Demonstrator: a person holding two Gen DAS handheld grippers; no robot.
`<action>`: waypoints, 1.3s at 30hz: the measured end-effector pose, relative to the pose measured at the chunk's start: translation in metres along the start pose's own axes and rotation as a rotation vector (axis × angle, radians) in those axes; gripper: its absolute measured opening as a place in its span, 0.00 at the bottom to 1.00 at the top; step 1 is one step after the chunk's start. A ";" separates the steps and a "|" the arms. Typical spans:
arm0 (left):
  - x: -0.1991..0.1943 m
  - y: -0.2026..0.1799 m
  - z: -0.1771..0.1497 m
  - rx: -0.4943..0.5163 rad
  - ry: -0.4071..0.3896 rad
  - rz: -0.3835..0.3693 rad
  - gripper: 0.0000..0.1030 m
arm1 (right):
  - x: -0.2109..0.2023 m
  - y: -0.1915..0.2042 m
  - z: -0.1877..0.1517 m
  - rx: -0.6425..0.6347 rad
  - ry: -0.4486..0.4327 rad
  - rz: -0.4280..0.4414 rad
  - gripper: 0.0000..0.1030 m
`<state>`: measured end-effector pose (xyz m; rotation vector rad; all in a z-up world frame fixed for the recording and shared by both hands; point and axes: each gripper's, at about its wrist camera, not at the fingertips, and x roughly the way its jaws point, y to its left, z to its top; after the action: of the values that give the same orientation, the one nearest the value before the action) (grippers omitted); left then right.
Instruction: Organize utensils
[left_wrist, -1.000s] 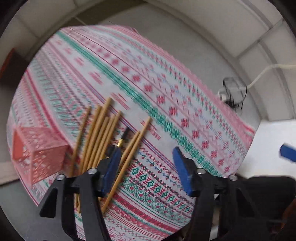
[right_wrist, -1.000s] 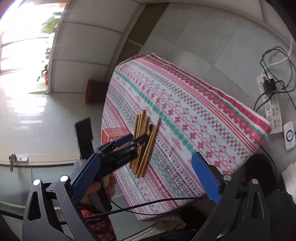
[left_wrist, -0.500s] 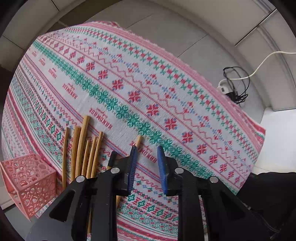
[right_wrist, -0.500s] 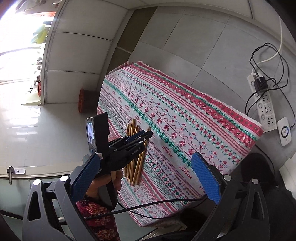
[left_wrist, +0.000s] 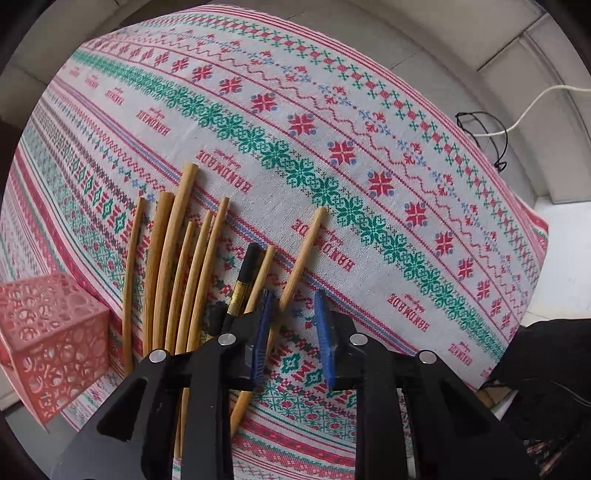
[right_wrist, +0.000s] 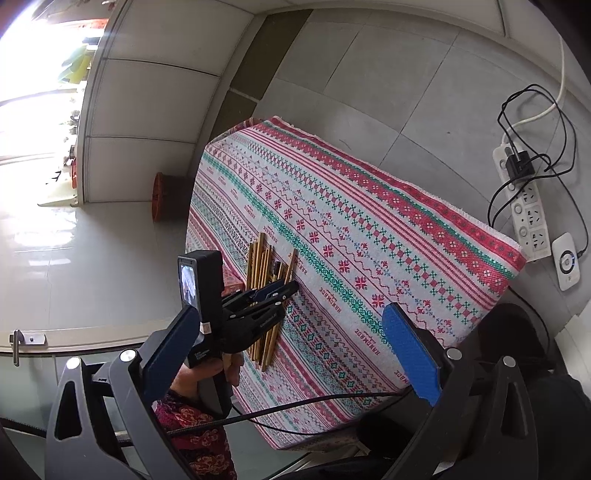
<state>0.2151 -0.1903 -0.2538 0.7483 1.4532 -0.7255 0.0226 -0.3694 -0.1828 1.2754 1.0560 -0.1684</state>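
Left gripper (left_wrist: 291, 328) jaws, partly open, straddle the outermost chopstick (left_wrist: 295, 266) for pickup; right gripper (right_wrist: 295, 354) waits wide open, empty.

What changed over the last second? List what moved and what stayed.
The left tongs came down to the chopsticks and narrowed from wide open to a small gap, now straddling the rightmost chopstick; nothing is gripped yet. The right tongs stayed wide open, back from the table. The chopsticks and pink basket have not shifted.
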 end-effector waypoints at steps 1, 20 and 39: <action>0.000 -0.004 0.001 0.005 -0.001 0.023 0.22 | 0.000 0.001 0.000 -0.003 -0.002 -0.004 0.93; -0.148 -0.003 -0.246 -0.399 -0.570 -0.149 0.05 | 0.164 0.035 -0.023 -0.055 0.168 -0.267 0.70; -0.189 0.028 -0.355 -0.461 -0.817 -0.160 0.05 | 0.252 0.095 -0.036 -0.102 0.048 -0.674 0.42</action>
<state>0.0295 0.1104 -0.0594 -0.0464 0.8666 -0.6670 0.2014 -0.1979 -0.2942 0.7950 1.4875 -0.5875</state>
